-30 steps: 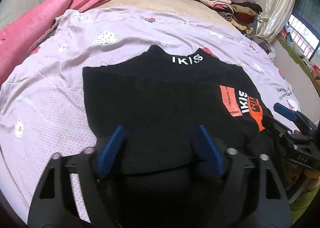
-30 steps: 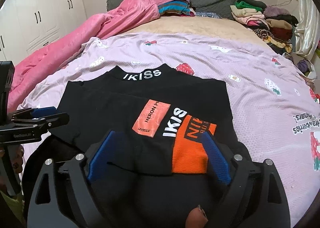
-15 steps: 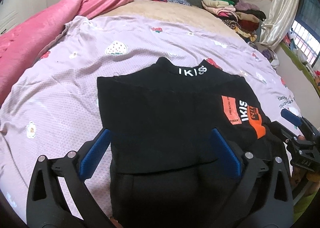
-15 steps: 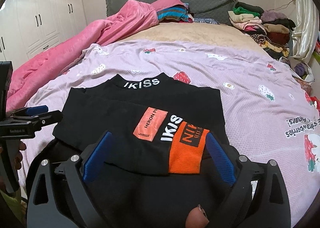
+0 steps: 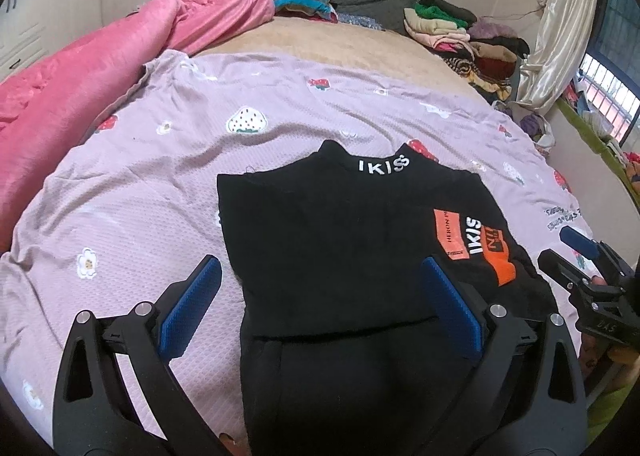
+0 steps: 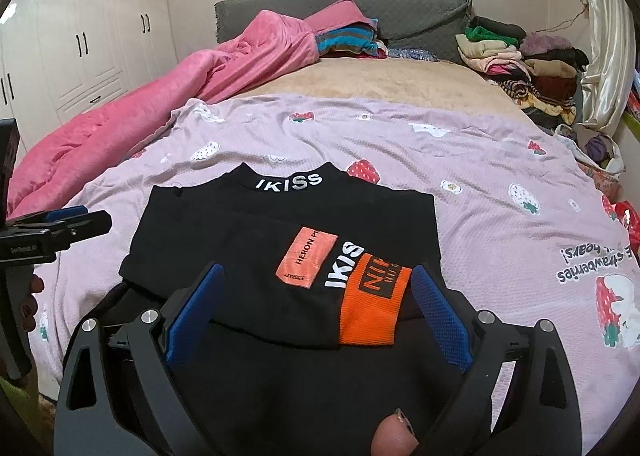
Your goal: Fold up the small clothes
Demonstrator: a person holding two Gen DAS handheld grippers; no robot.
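Observation:
A black top with "IKISS" in white on its collar and orange patches lies flat on the lilac strawberry sheet, its sleeves folded in over the body. My left gripper hovers open above the garment's near left part; its blue pads touch no cloth. Over the orange patch my right gripper hangs open too, with nothing pinched. Each gripper shows in the other's view, the right gripper at the right edge and the left gripper at the left edge.
A pink blanket lies bunched along the bed's left side. Stacks of folded clothes sit at the far right by the grey headboard. White wardrobes stand to the left, a curtain to the right.
Both grippers have spread their jaws wider and risen back from the black top, which looks smaller now. The top lies where it was.

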